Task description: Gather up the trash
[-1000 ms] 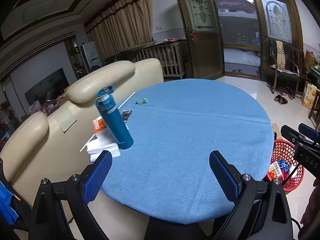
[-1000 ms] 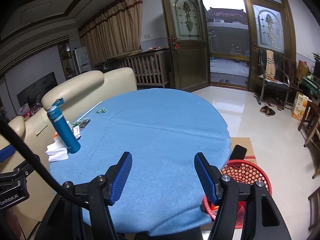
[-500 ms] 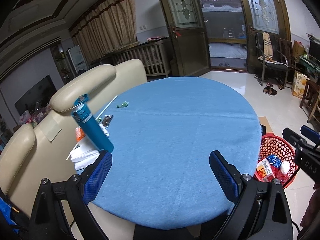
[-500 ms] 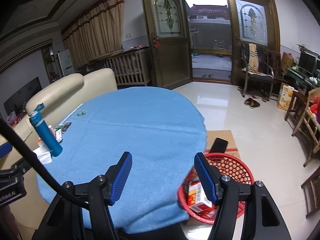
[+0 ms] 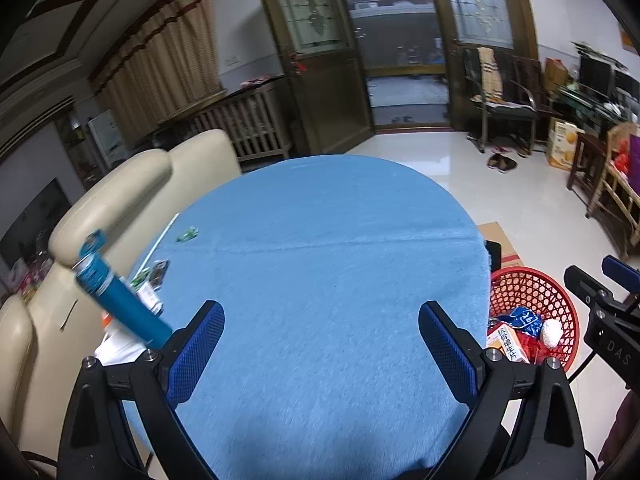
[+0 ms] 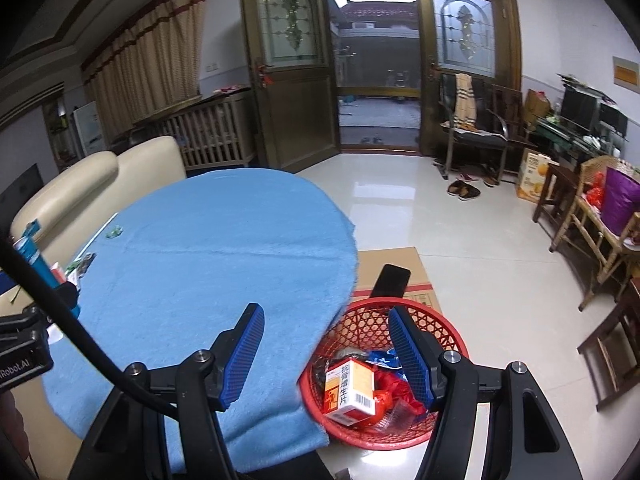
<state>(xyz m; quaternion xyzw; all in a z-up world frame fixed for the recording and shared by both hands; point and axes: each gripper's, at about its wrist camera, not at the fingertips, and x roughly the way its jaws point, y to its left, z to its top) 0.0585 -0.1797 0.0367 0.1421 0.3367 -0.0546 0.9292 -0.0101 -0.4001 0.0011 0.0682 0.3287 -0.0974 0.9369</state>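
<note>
Red trash basket (image 6: 442,320) holds wrappers | both my tools, left (image 5: 320,344) and right (image 6: 326,354), apart, empty | risk: green scrap (image 5: 187,235) near counter (image 5: 340,260) edge, I could push it off.

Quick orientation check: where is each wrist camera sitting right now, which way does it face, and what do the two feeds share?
Left wrist: above the near edge of the blue table, facing the doorway; open left gripper in front, right gripper's body at right.
Right wrist: over the table's right edge, looking down into the red basket; open right gripper in front, left gripper's body at left.
Shared: table, basket, orange-and-white box, teal bottle, sofa.
</note>
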